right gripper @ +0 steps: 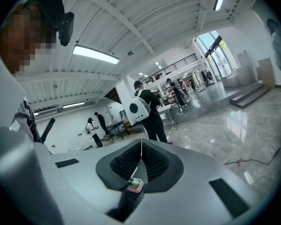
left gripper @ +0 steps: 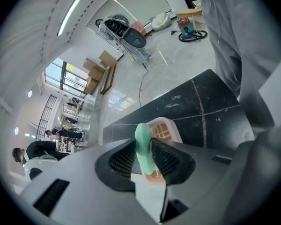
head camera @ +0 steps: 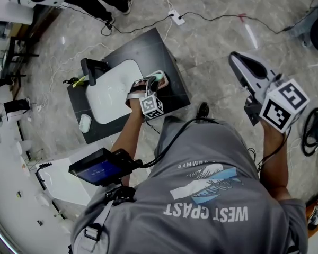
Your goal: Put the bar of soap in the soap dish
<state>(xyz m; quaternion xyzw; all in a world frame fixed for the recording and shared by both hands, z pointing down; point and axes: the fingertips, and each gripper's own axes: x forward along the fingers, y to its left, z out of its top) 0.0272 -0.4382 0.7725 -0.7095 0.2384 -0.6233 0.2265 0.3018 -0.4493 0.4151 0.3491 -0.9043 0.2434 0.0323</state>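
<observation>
A mint-green bar of soap (left gripper: 143,148) stands on edge between the pads of my left gripper (left gripper: 145,161), which is shut on it. Just beyond its tip lies the pale pink soap dish (left gripper: 167,128) with a slotted floor, on the black table (left gripper: 210,102). In the head view the left gripper (head camera: 152,84) hovers at the dish (head camera: 164,80), right of the white basin, with the soap (head camera: 159,79) showing green at its tip. My right gripper (head camera: 243,67) is raised off to the right, away from the table. Its jaws (right gripper: 141,159) meet in a thin line, empty.
A white basin (head camera: 114,91) with a black faucet (head camera: 93,67) fills the table's middle. A small white object (head camera: 85,123) lies at the table's near left corner. Cables (head camera: 148,28) trail over the marble floor. People stand far off in the right gripper view (right gripper: 150,109).
</observation>
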